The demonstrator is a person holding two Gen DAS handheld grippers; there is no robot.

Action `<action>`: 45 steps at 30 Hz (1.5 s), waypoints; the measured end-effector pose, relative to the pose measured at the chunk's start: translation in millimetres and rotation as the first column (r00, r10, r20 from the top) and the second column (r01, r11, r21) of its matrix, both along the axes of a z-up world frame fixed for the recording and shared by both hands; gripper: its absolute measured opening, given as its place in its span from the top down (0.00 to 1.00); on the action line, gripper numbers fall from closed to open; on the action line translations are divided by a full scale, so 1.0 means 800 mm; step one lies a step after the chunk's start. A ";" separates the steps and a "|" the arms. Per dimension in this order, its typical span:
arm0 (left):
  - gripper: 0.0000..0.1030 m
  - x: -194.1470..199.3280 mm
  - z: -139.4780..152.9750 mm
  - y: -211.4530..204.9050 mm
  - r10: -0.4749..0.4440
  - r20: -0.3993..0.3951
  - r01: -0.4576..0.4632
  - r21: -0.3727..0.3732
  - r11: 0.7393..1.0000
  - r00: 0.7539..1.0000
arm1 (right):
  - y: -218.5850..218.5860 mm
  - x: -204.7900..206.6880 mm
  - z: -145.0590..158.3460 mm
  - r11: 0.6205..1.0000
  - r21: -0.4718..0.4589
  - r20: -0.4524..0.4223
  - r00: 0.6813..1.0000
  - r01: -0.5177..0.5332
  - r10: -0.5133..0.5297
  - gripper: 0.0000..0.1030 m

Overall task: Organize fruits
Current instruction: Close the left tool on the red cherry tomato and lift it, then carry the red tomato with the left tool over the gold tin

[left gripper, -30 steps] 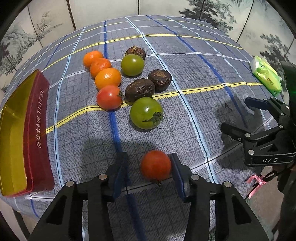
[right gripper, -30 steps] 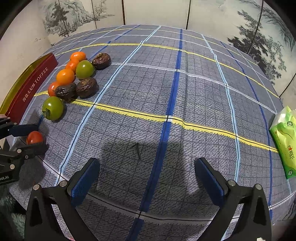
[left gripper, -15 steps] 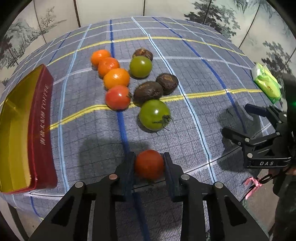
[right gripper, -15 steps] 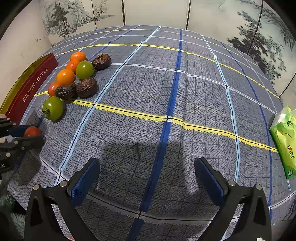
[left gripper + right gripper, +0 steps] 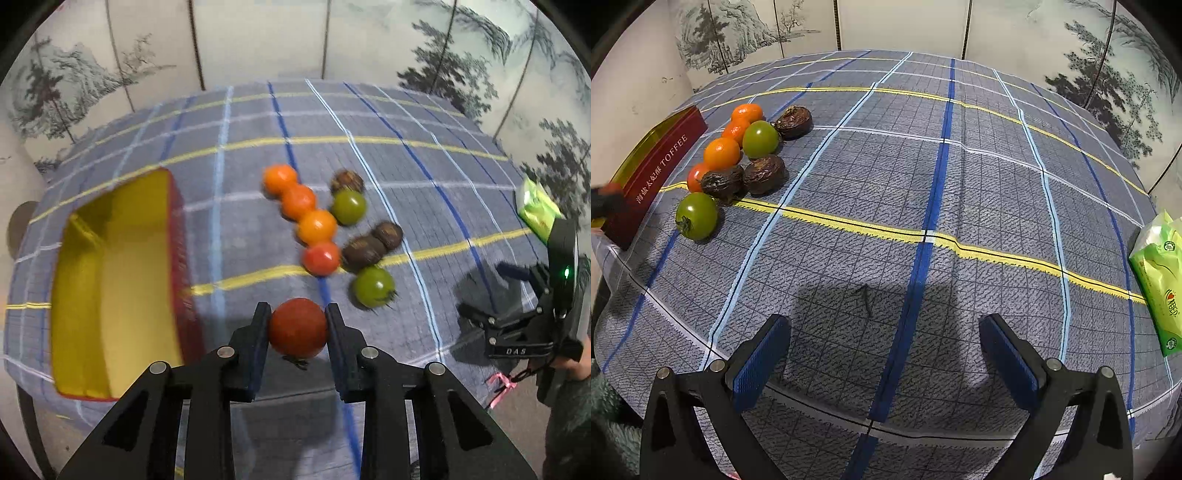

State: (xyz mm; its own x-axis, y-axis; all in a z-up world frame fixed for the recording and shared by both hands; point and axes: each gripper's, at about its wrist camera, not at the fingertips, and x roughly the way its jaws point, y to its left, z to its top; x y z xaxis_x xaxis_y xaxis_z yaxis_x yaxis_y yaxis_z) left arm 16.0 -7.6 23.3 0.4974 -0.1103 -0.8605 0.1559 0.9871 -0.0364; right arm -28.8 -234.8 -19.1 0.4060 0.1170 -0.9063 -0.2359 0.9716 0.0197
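Left wrist view
Left gripper (image 5: 297, 328): it is pointing steeply down and forward, its two dark fingers (image 5: 258, 334) clamping a red tomato (image 5: 297, 328) from both sides.
Red tomato: it is hanging clear of the tablecloth (image 5: 424, 177), over the near edge of the table, just right of the tin.
Tin (image 5: 110, 280): the red box with a yellow inside is lying open near the table's left edge.
Loose fruit (image 5: 317, 225): a row of three oranges and one red tomato is running toward the far edge, with two green tomatoes and three dark wrinkled fruits beside it on the right.
Right gripper (image 5: 491, 295): it is showing at the right edge of the table, a hand (image 5: 576, 363) gripping its handle.

Right wrist view
Right gripper (image 5: 886, 354): it is tilting steeply down above the near edge, its blue-padded fingers (image 5: 761, 363) standing wide apart with only cloth between them.
Fruit cluster (image 5: 738, 166): it is sitting near the left edge, beside the tin (image 5: 661, 166).
Green packet (image 5: 1160, 284): it is lying at the right edge.
Left gripper (image 5: 605, 201): it is only a blur at the left border, in front of the tin.
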 end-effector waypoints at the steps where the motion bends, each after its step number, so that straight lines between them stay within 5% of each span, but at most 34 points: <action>1: 0.70 0.001 0.004 0.007 0.009 0.008 -0.009 0.003 1.000 1.000 | 0.000 0.000 0.000 1.000 0.000 0.000 1.000 0.000 0.000 0.00; 10: 0.70 0.019 0.011 0.085 0.138 0.041 -0.140 0.069 0.988 0.990 | -0.001 -0.001 0.001 1.000 0.000 0.003 1.000 -0.001 0.001 0.00; 19: 0.70 0.029 -0.033 0.161 0.269 -0.029 -0.264 0.104 0.959 0.963 | 0.000 0.002 0.002 1.000 -0.004 -0.012 1.000 0.006 -0.006 0.00; 45: 0.70 0.026 -0.085 0.216 0.340 -0.091 -0.327 0.136 0.935 0.936 | 0.000 -0.004 -0.001 0.999 -0.002 -0.007 0.999 0.045 -0.045 0.00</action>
